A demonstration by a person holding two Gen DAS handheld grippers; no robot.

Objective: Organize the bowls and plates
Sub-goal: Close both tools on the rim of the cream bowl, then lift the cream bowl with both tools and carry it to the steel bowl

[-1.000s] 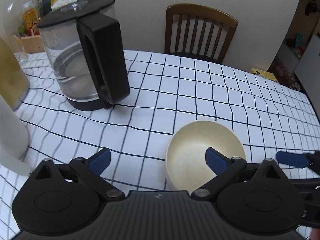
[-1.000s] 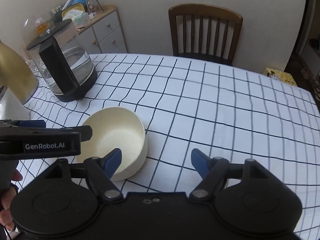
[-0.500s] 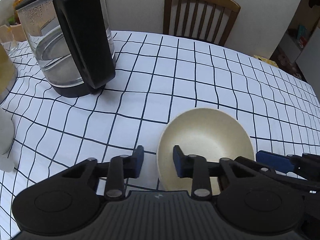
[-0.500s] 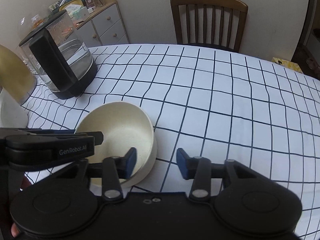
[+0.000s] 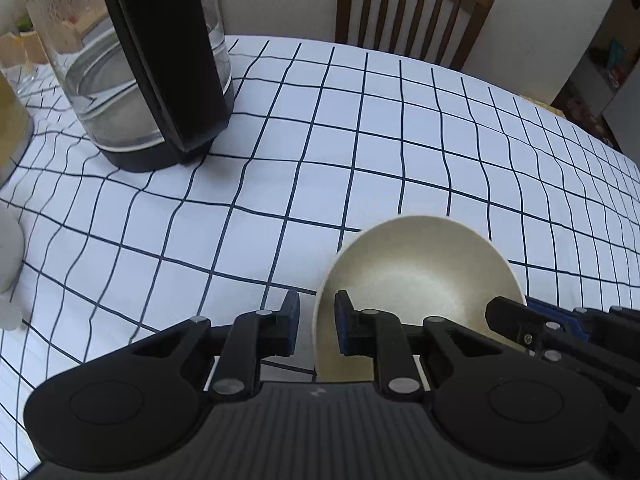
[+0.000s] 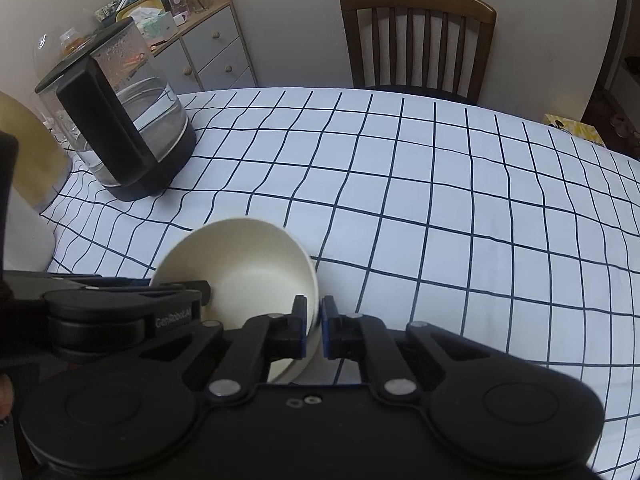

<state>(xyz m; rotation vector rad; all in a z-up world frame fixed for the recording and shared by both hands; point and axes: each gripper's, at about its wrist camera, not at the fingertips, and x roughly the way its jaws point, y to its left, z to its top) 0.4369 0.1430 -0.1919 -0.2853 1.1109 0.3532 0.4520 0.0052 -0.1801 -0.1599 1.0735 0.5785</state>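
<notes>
A cream bowl [image 5: 420, 276] is held tilted just above the checked tablecloth; it also shows in the right wrist view [image 6: 248, 264]. My left gripper [image 5: 317, 322] is shut on the bowl's left rim, one pad outside and one inside. My right gripper [image 6: 314, 330] is shut on the bowl's right rim in the same way. Each gripper shows at the edge of the other's view. No plates are in view.
A glass kettle with a black handle [image 5: 140, 64] stands at the back left of the table [image 5: 360, 140], also in the right wrist view [image 6: 120, 128]. A gold vessel [image 6: 28, 152] and a white object stand at the far left. A wooden chair [image 6: 416, 40] is behind the table.
Both grippers went from wide open around the bowl to shut on its opposite rims. The bowl now sits tilted and slightly raised, nearer both cameras.
</notes>
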